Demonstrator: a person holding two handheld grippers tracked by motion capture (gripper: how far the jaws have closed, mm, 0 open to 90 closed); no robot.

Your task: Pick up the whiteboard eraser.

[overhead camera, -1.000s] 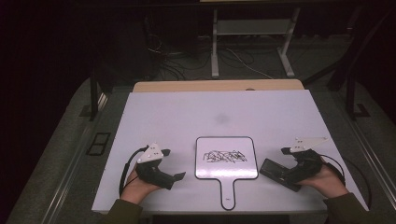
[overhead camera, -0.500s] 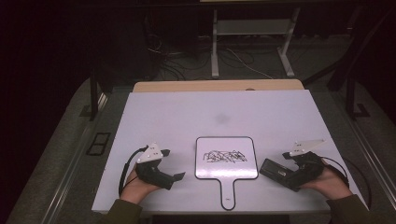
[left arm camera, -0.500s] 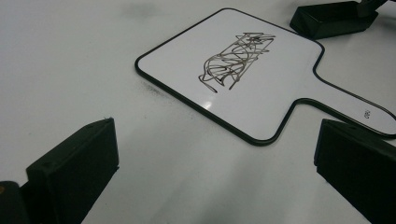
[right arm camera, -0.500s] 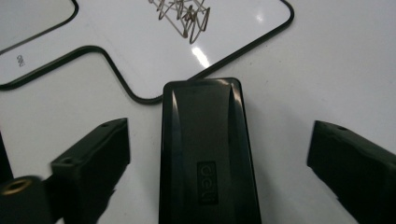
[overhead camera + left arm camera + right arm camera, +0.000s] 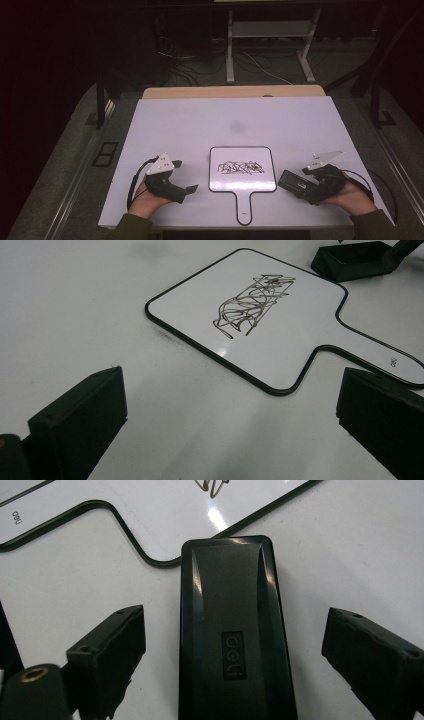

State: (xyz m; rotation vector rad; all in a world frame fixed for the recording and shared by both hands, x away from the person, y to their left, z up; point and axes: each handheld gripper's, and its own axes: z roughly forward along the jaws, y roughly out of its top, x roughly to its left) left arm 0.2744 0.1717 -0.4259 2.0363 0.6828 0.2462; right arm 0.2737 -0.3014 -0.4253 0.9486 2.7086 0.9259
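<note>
- Lying flat on the white tabletop, a small paddle-shaped whiteboard sits between the two hands, its handle pointing back toward the person's edge and a tangle of black scribble across its face.
- Just beside the board's right edge rests a black eraser block; its long axis runs straight out from the right tool, and the far short end nearly meets the board's black rim.
- The right tool is released: its jaws stand wide on either side of the block with clear tabletop showing between each jaw and the block's flanks, so nothing is grasped yet. In the high view the same tool lies low on the tabletop with the block ahead of it, pointing toward the board.
- The left tool is likewise released and empty, jaws spread, aimed at the board's near corner and handle from the other side; in the high view it stays a little apart from the board.
- Judging by this layout, the right hand is the nearer one to the eraser, and a straight closing of the jaws across the block's short axis would take it.
- Readable writing: "deli" is embossed on the eraser's top, and a small printed mark on the board's handle looks like the same brand, though too small to be sure.
</note>
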